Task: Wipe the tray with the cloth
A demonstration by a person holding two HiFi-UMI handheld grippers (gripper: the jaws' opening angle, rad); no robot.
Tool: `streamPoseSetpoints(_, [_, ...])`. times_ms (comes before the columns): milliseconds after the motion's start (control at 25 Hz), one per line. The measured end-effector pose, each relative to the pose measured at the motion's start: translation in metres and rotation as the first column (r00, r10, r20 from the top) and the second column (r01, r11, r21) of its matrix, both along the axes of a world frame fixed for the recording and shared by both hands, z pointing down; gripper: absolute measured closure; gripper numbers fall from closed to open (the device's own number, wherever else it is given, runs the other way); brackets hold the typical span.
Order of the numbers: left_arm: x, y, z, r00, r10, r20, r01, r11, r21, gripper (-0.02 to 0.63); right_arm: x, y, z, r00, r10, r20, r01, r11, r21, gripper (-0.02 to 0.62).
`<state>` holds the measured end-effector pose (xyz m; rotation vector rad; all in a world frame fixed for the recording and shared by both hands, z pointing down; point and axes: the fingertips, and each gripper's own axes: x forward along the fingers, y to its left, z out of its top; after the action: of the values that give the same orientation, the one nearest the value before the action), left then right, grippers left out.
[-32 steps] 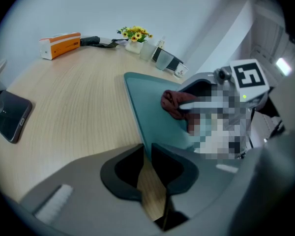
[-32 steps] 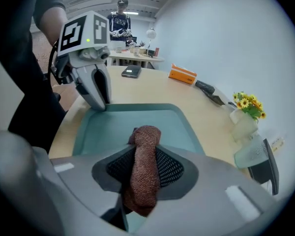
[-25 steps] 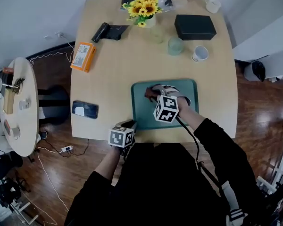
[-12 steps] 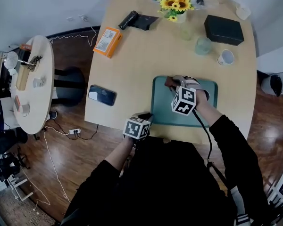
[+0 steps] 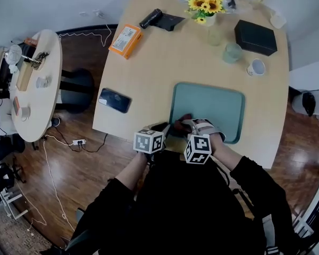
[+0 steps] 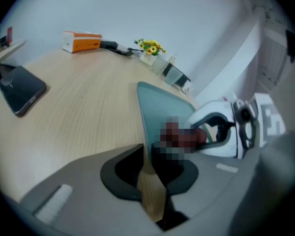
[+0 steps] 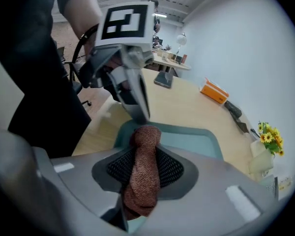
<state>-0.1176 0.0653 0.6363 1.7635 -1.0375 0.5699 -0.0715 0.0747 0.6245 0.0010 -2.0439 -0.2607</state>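
Observation:
A teal tray (image 5: 215, 106) lies near the table's front edge. My left gripper (image 5: 162, 129) is at the tray's near left corner, shut on its rim; in the left gripper view the rim (image 6: 143, 113) runs straight into the closed jaws of the left gripper (image 6: 148, 154). My right gripper (image 5: 185, 125) is shut on a reddish-brown cloth (image 5: 181, 121), which rests on the tray's near left part, right next to the left gripper. In the right gripper view the cloth (image 7: 144, 171) is bunched between the pads, with the tray (image 7: 189, 136) beneath.
On the wooden table (image 5: 149, 68) lie a dark phone (image 5: 115, 100), an orange box (image 5: 125, 39), a black pouch (image 5: 160, 19), sunflowers (image 5: 204, 3), a glass (image 5: 232, 52), a mug (image 5: 257, 67) and a black box (image 5: 255, 36). A round side table (image 5: 29, 84) stands at left.
My right gripper has drawn the cloth across the tray from its far left part to the near left corner, beside the left gripper. The left gripper stays on the rim.

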Motion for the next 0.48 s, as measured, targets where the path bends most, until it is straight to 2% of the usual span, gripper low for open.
streamPoseSetpoints(80, [-0.004,0.001,-0.002,0.998,-0.053,-0.031,0.053,0.999,0.006,0.572,-0.002,0.014,0.0,1.0,-0.027,0.001,0.027,1.0,0.009,0.479])
streamPoseSetpoints(240, [0.0,0.004,0.001,1.0,-0.007,-0.021,0.007,1.0,0.008,0.572,-0.005,0.017,0.002,0.998,-0.07,-0.009,0.07,0.998,0.009,0.479])
streamPoseSetpoints(480, [0.003,0.003,0.0,0.995,-0.038,-0.088,0.038,0.999,-0.003,0.572,-0.026,-0.034,0.005,0.995,-0.096,-0.004,0.096,0.995,-0.01,0.479])
